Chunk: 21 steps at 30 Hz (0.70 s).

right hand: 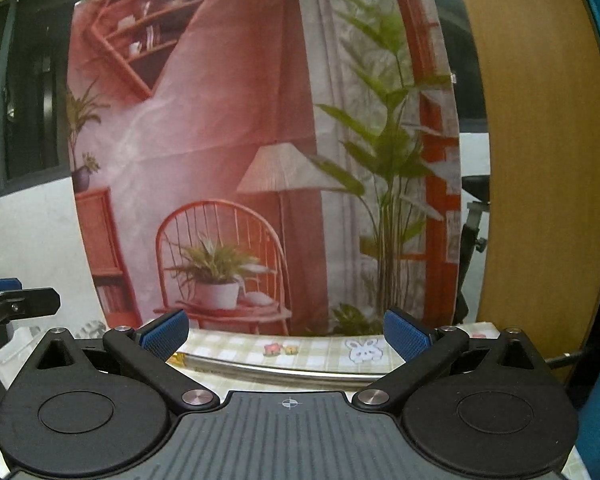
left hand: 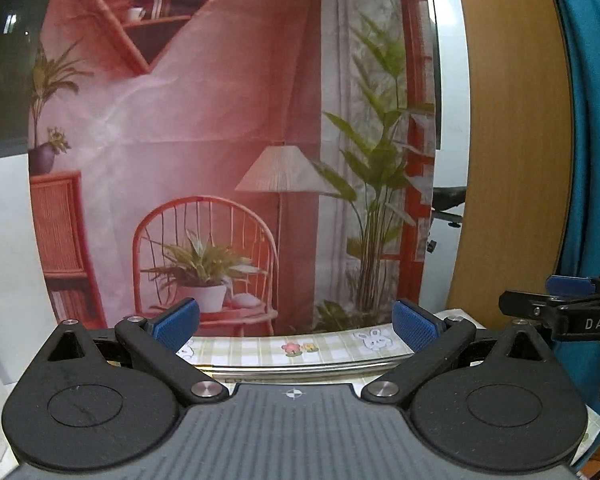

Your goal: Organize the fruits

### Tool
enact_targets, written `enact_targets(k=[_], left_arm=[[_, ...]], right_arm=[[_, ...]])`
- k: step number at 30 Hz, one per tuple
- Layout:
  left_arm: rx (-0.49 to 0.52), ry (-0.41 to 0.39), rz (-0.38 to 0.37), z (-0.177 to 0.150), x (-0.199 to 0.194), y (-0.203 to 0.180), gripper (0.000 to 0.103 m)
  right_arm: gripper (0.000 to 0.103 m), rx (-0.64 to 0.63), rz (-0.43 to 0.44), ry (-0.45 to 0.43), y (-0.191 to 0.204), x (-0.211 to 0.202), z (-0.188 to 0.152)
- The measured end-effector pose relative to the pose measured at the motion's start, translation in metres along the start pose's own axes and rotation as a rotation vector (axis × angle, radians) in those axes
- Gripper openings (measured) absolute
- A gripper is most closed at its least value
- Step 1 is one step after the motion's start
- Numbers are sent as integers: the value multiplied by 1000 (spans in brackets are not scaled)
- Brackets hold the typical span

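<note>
"Two grippers, both level and aimed over the far edge of the table rather than down at it," said the desk editor. "The left gripper (left hand: 296, 326) had its blue pads (left hand: 176, 320) spread wide with nothing between them. The right gripper (right hand: 286, 332) stood the same way, fingers apart and empty."

"And the fruit?" asked the caption writer.

"None showed in either wrist view. Where it lay could not be told from these frames. Only a strip of checked tablecloth (left hand: 260, 350) with a cartoon rabbit (left hand: 376, 340) and a metal rim (left hand: 300, 370) of what may have been a tray appeared below the fingers."

"So why were the grippers held that high?"

"Most likely a ready pose. Side by side and near each other, each caught the other's tip at the edge of its view, and both faced the printed backdrop (left hand: 228, 120) of a red chair and plants, beside a wooden panel (left hand: 516, 140). Judged from that, sorting had not begun, and either tool would have needed to tilt down to find anything to grasp."
</note>
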<state>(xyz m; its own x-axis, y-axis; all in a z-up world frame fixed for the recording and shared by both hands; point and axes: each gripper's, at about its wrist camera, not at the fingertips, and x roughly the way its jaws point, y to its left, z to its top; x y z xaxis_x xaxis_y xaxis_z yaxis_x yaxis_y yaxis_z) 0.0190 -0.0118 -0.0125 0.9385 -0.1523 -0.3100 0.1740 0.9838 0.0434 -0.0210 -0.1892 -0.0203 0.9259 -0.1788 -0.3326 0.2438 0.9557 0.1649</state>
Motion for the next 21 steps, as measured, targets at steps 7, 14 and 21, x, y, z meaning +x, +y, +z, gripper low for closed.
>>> enact_targets(k=[7, 14, 21], left_arm=[[-11, 10, 8, 1, -2, -2, 103], [-14, 40, 18, 0, 4, 2, 103], [-8, 38, 32, 0, 3, 2, 103]], right_arm=[[103, -11, -4, -2, 3, -7, 3], [103, -6, -10, 5, 3, -6, 1], [103, -4, -14, 15, 3, -5, -1]])
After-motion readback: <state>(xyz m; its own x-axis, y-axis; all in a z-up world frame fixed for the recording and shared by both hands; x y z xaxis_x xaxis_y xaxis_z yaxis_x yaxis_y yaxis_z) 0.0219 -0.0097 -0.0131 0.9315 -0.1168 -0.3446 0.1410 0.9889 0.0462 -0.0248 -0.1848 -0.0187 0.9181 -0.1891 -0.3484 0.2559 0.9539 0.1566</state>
